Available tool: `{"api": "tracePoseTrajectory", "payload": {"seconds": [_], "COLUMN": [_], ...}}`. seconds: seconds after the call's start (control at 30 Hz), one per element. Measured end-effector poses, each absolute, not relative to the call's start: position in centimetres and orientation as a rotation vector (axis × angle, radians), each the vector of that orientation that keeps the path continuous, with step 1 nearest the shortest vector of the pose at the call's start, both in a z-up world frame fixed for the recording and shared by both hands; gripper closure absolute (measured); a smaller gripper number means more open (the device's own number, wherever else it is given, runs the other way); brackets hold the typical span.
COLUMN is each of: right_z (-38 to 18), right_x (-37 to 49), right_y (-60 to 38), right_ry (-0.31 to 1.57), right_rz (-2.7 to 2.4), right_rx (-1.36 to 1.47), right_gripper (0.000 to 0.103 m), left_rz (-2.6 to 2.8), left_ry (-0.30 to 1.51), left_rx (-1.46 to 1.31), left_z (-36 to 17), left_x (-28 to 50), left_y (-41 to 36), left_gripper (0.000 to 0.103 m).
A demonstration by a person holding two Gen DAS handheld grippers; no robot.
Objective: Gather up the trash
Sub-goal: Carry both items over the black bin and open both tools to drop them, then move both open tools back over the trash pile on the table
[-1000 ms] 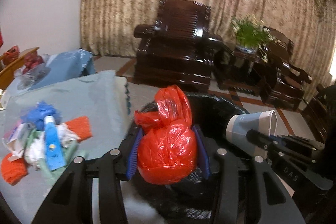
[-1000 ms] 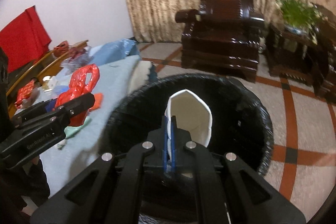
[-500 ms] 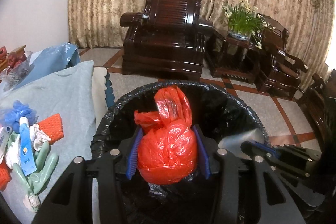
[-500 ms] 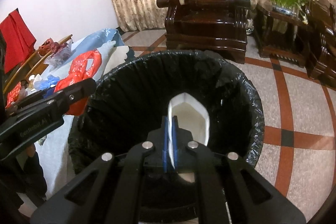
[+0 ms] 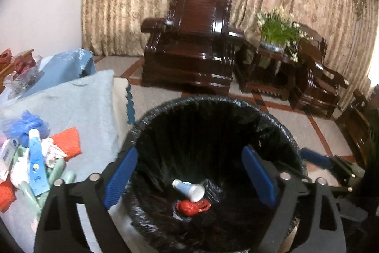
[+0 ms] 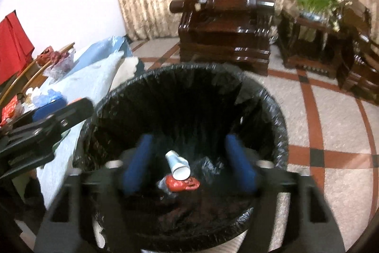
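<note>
A bin with a black liner (image 5: 272, 120) (image 6: 277, 115) stands below both grippers. A red plastic bag (image 5: 193, 206) (image 6: 181, 183) and a blue-and-white paper cup (image 5: 189, 189) (image 6: 177, 165) lie at its bottom. My left gripper (image 5: 189, 172) is open and empty over the bin mouth. My right gripper (image 6: 189, 163) is open and empty over the same bin. A pile of trash (image 5: 30, 163) lies on the light-blue table cloth (image 5: 78, 106) to the left: a blue tube, green gloves, orange and blue pieces.
A dark wooden armchair (image 5: 191, 44) (image 6: 227, 23) stands behind the bin before a patterned curtain. A side table with a green plant (image 5: 277, 32) and more dark chairs stand to the right. The floor is tiled with red lines.
Both grippers opened over the bin. The red bag dropped from the left gripper and the paper cup from the right; both now lie at the bin's bottom.
</note>
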State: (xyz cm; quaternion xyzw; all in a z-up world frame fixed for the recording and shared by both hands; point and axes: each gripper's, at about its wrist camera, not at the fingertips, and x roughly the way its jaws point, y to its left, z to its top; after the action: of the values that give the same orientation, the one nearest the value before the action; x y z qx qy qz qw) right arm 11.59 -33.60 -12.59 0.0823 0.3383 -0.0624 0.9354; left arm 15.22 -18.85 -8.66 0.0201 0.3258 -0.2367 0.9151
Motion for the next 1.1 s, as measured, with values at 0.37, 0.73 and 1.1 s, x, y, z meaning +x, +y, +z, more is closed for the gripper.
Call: {"api": "tracePoseTrajectory", "payload": {"seconds": [0.37,0.73,1.1], "right_z": [-9.9,-10.7,-12.0], "right_x": [12.0,13.3,14.3], "right_y": [-27.5,-16.0,-13.0], "right_ry": [0.595,0.595,0.635], "right_rz": [0.02,0.279,0.317], "right_rx": [0.133,0.09,0.058], "right_gripper": [0.01,0.01,0.013], "left_rz": [-0.338,-0.089,-0.081], "left_ry": [0.551,0.601,0.696], "left_rx": [0.047,0.016,-0.016], "left_z": [-7.5,-11.2,-15.3], "left_x": [11.0,7.9,10.2], "left_y": [-8.0,3.4,4.3], "left_gripper": [0.009,0.013,0.024]}}
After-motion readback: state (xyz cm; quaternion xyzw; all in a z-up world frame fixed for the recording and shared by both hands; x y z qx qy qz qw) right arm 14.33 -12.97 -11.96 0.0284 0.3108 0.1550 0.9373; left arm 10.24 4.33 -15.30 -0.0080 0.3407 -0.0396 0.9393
